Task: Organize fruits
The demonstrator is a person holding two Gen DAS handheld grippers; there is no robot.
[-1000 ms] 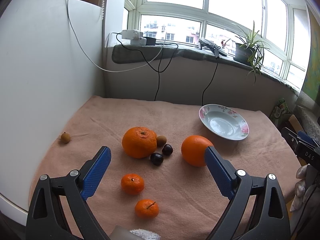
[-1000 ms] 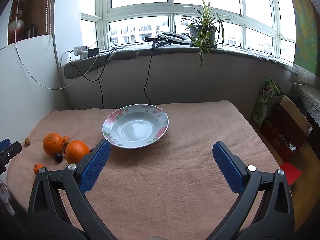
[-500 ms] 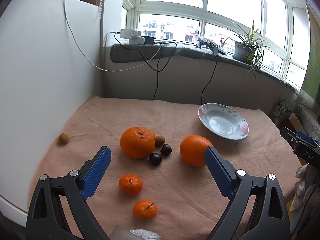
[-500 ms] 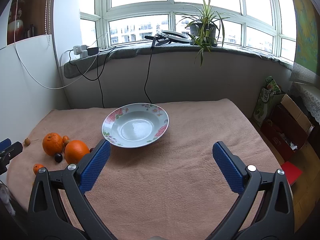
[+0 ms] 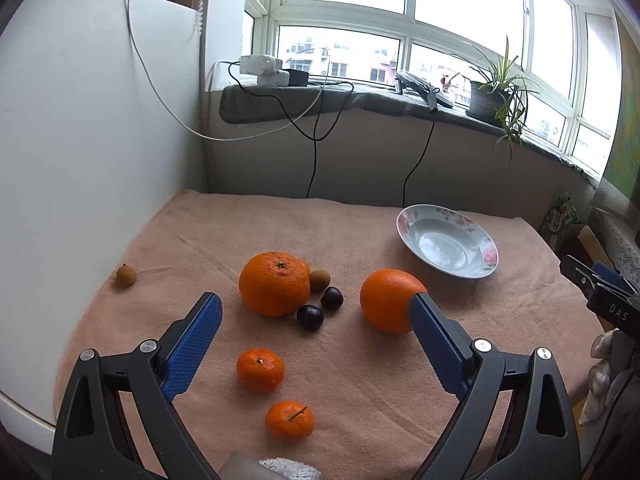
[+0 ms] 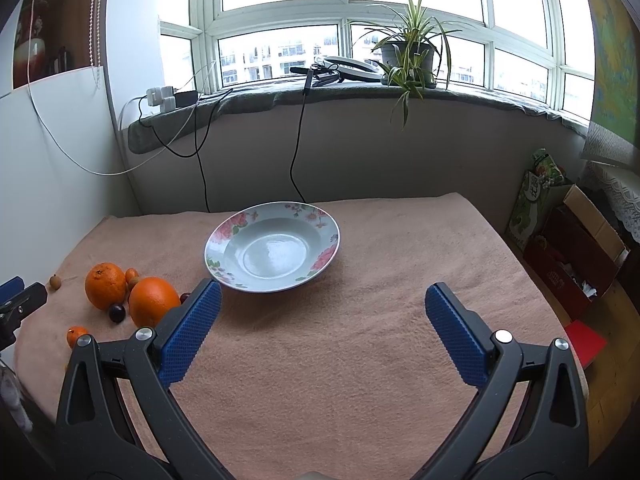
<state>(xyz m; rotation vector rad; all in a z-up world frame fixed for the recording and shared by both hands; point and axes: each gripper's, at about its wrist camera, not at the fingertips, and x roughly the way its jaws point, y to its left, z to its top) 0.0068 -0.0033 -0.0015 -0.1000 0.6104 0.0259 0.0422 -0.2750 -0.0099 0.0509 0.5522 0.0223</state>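
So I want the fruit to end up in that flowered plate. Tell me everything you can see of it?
The plate is a shallow, round dish, glossy like glazed ceramic, pale blue-grey inside with pink flowers and green leaves printed around its wide rim. It holds nothing. It sits upright on the pink cloth, far from the fruit cluster and touching none of it; the nearest piece is the smooth orange. Neither hand-held gripper touches it.
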